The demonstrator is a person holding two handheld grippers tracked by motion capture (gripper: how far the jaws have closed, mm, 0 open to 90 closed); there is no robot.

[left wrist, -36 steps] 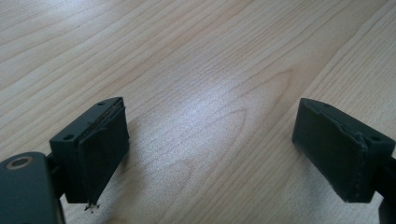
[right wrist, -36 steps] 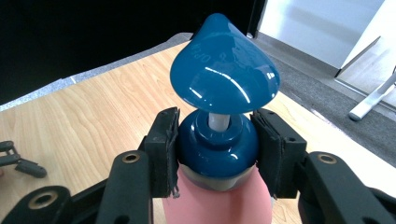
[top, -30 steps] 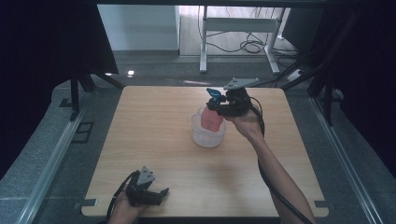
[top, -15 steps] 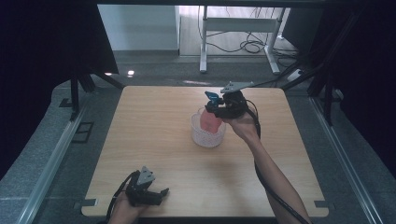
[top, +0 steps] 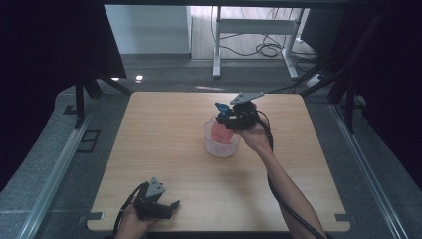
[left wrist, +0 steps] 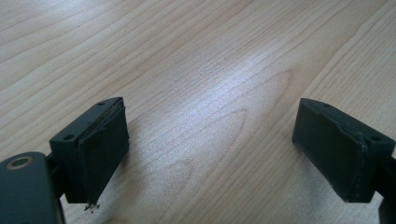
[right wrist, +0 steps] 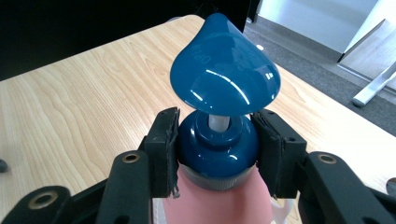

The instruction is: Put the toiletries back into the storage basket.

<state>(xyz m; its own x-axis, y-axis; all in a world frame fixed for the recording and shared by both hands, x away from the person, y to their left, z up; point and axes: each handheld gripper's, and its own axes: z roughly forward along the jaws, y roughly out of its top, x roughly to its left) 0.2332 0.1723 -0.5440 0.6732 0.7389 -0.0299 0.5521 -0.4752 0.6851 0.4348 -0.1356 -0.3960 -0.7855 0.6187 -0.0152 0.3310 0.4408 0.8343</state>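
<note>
Since the earlier frame our right tongs [top: 230, 118] have sunk, carrying the pink plastic pump bottle with the blue dispenser top [right wrist: 219, 140] lower into the white perforated plastic basket [top: 221, 144], mid-surface on the light wooden surface [top: 164, 129]. Their jaws are clamped on the bottle's blue collar; its long axis is roughly upright, base down inside the basket. Our left tongs [left wrist: 210, 154], jaws apart and holding nothing, sit well apart from the basket at the near edge. The right hand is nearer, so we judge it should lower and release.

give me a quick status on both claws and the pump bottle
Right claw shut on pump bottle by its blue collar, over the white basket. Left claw open, nothing between, low over table. Nothing in the way.
</note>
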